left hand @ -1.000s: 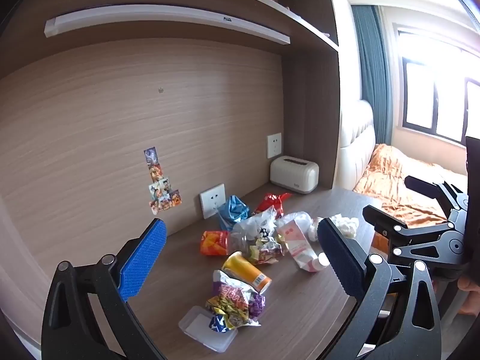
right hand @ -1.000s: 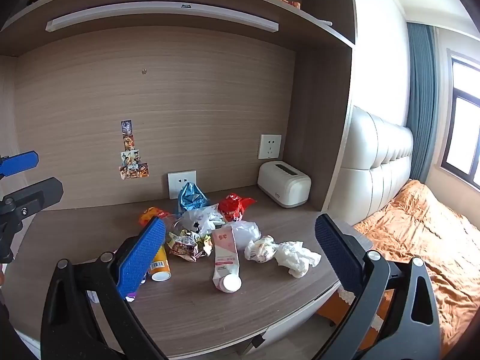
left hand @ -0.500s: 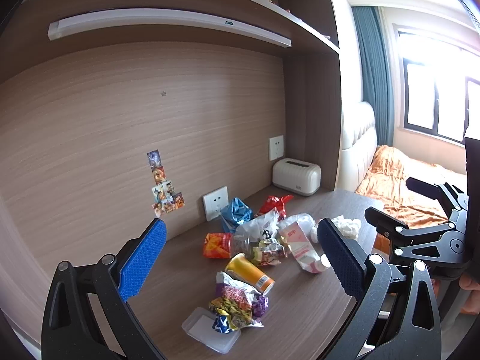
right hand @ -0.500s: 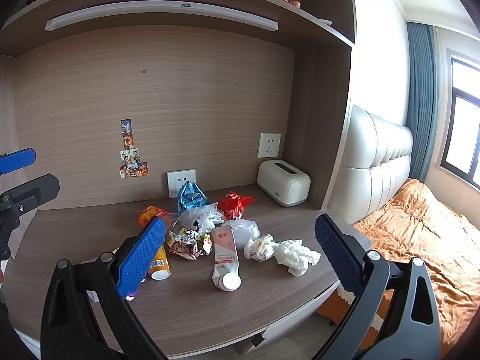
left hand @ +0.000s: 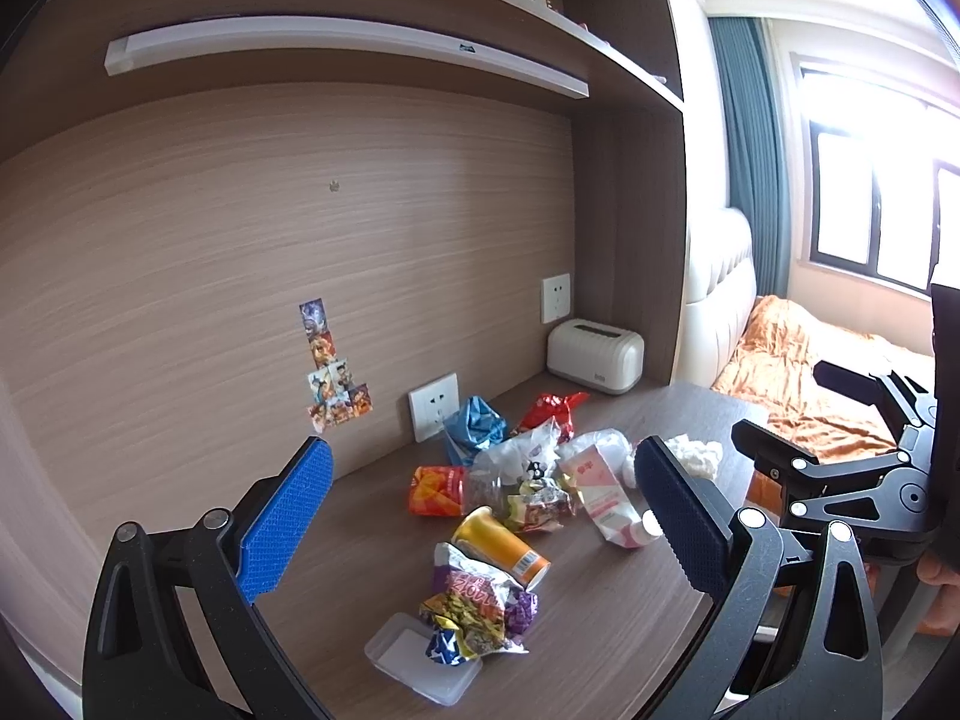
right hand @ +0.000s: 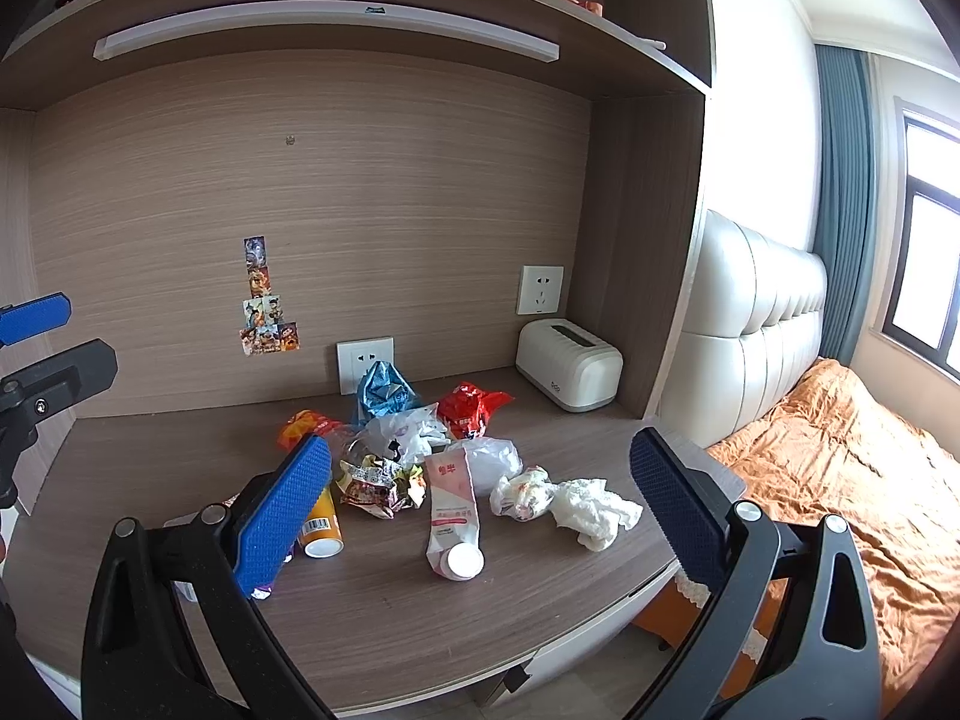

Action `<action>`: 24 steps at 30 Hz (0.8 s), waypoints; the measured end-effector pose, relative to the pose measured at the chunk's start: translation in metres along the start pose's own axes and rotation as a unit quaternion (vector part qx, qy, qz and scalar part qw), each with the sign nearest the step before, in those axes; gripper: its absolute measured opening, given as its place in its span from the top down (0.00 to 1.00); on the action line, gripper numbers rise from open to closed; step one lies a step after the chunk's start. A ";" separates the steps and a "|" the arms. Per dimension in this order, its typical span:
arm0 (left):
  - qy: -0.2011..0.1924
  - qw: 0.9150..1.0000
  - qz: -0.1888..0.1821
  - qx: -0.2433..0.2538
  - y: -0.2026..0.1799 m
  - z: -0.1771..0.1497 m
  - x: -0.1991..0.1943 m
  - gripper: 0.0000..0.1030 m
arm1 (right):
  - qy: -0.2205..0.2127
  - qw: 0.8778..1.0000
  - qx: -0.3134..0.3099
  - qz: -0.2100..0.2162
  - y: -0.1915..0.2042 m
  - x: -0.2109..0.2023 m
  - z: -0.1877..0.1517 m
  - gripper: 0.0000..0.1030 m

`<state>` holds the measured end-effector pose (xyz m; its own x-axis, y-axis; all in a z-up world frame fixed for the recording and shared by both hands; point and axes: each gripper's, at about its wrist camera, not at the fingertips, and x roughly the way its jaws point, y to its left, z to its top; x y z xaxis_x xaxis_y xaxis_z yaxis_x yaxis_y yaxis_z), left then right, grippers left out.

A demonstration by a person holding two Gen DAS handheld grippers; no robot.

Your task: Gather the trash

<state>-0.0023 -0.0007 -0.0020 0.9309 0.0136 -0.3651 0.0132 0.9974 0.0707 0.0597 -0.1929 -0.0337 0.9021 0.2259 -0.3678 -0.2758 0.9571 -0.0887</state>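
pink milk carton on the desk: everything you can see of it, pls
The pink milk carton is a pink-and-white paper carton, creased and partly flattened, lying on its side on the wooden desk. Its round white cap points toward the desk's front edge. Red printing shows on the upper face. Its far end lies against a white plastic bag. Neither gripper touches it.

The wooden table (right hand: 420, 630) carries a trash heap (right hand: 408, 456) mid-surface, a pink carton (right hand: 451, 510) and crumpled tissue (right hand: 591, 513) nearer the front edge, a white toaster (right hand: 567, 363) in the back right corner
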 end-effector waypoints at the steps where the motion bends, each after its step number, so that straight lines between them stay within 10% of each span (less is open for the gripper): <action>1: -0.001 1.000 0.000 0.001 0.000 0.000 0.000 0.05 | 0.000 1.000 0.000 0.000 0.000 0.000 0.000 0.03; 24: 0.002 1.000 0.000 0.002 -0.002 -0.003 -0.001 0.05 | 0.002 1.000 -0.002 0.004 -0.002 0.001 0.001 0.03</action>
<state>-0.0044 -0.0021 -0.0041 0.9292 0.0130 -0.3693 0.0158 0.9971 0.0748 0.0614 -0.1939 -0.0326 0.8986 0.2319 -0.3726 -0.2838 0.9546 -0.0903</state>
